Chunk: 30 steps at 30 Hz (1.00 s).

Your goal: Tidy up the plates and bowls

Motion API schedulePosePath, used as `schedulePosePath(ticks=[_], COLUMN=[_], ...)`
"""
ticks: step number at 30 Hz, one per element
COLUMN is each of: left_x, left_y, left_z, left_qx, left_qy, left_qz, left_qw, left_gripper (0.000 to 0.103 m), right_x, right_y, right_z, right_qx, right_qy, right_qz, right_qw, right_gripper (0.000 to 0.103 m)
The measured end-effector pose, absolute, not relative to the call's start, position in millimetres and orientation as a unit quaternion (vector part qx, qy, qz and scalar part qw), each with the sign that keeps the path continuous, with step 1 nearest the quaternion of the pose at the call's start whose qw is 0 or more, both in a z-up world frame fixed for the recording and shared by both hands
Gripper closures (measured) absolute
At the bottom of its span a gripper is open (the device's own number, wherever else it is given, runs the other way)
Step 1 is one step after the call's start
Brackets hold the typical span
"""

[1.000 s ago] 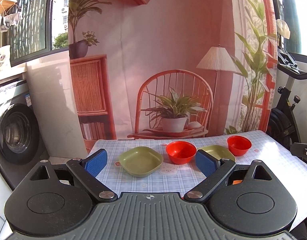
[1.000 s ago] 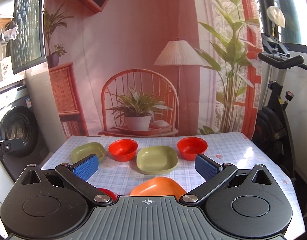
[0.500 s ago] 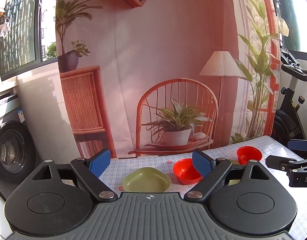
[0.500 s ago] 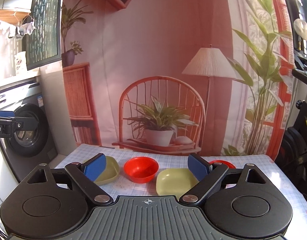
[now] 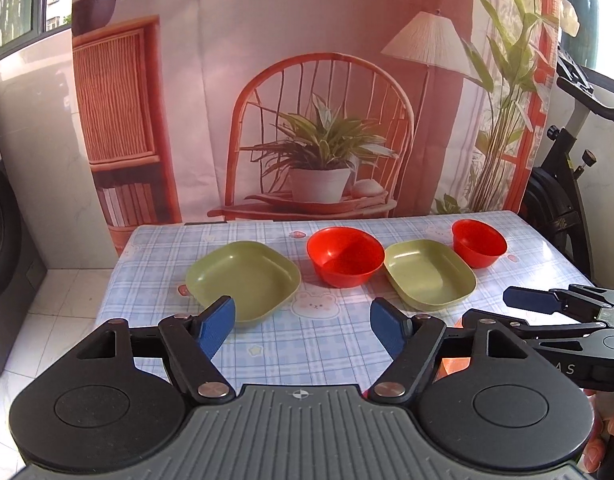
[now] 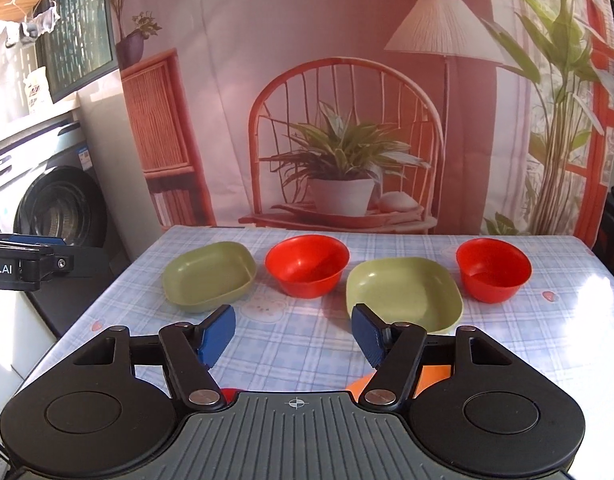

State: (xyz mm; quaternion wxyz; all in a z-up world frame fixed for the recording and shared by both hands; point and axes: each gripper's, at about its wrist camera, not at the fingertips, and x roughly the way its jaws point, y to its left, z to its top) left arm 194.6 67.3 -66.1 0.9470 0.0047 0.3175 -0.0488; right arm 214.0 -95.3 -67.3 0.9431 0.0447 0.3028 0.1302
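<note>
Four pieces sit in a row on the blue checked tablecloth [image 6: 507, 344]: a left olive-green squarish plastic plate [image 6: 209, 272], a left red round plastic bowl [image 6: 307, 264], a right olive-green squarish plastic plate [image 6: 403, 292] and a right red round plastic bowl [image 6: 493, 268], all apart. I judge them light, stiff, smooth and unlikely to break; I would grip each by its raised rim, one pad inside and one outside. My left gripper [image 5: 303, 322] and right gripper [image 6: 293, 330] both hover with jaws wide, holding nothing. An orange item [image 6: 435, 378] under the right gripper is mostly hidden.
</note>
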Motion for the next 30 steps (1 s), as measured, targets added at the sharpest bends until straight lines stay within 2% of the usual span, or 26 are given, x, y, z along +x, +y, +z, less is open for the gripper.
schedulePosePath(ticks=[9,18,22,30], left_x=[192.2,184.0,180.6,178.6], left_y=[62.2,52.1,48.6,43.3], left_z=[-124.6,-164.1,-174.7,-183.4], left_qx=[-0.019,-0.048,-0.058,-0.065], left_qy=[0.366,0.407,0.421,0.427], left_qz=[-0.057,-0.059,-0.060,-0.065], left_qw=[0.928,0.910,0.903,0.899], left_gripper=[0.030,0.044,0.045,0.054], right_x=[209.9,202.8,200.3,199.1], right_y=[-91.5,-86.1,-84.2,-84.3], right_z=[-111.2,-135.7,-142.8,-146.3], right_qx=[0.064,0.057,0.055,0.058], right_qy=[0.364,0.404,0.422,0.435], right_qz=[0.146,0.153,0.149,0.154], right_qw=[0.918,0.900,0.893,0.885], right_gripper=[0.059,0.077,0.081,0.088])
